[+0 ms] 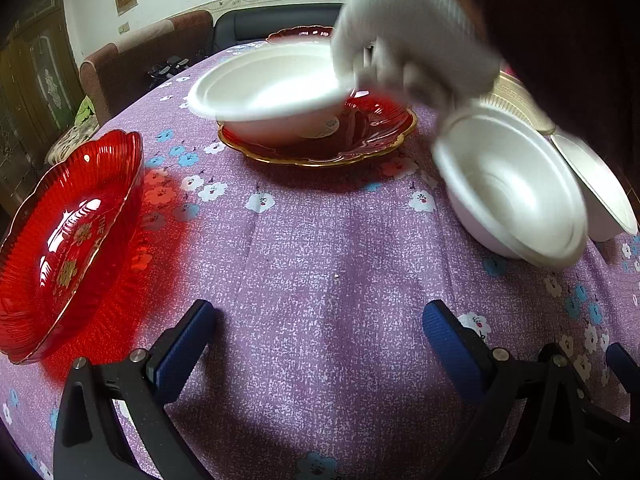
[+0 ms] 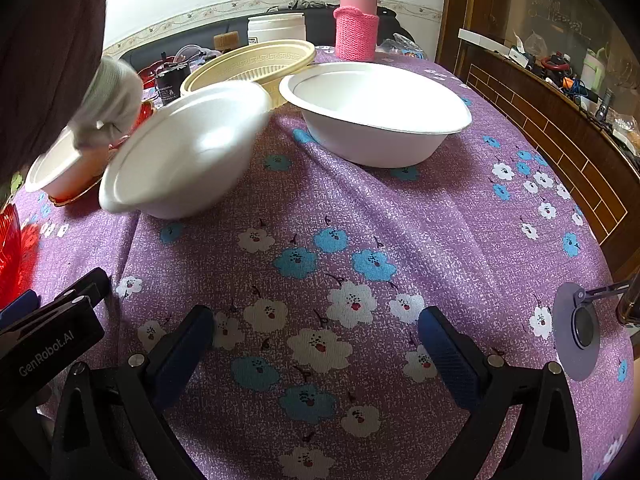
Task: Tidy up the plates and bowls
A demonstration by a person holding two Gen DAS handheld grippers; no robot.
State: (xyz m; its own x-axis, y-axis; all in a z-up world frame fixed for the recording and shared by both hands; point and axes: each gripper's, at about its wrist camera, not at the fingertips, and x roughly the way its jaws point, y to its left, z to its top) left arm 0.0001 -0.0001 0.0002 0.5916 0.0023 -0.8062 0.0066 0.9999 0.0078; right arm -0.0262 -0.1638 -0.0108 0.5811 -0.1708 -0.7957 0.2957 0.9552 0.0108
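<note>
Both grippers hang empty over the purple floral tablecloth (image 2: 400, 216), the left gripper (image 1: 320, 336) and right gripper (image 2: 316, 340) each with fingers spread wide. A gloved hand (image 1: 408, 40) sets a white foam bowl (image 1: 272, 92) on the gold-rimmed red plate (image 1: 372, 136); a tilted white bowl (image 2: 188, 148) looks unsettled. Sorting seems barely begun. Next, I judge, a gripper must close on a bowl rim, perhaps the upright white bowl (image 2: 376, 112), for stacking.
</note>
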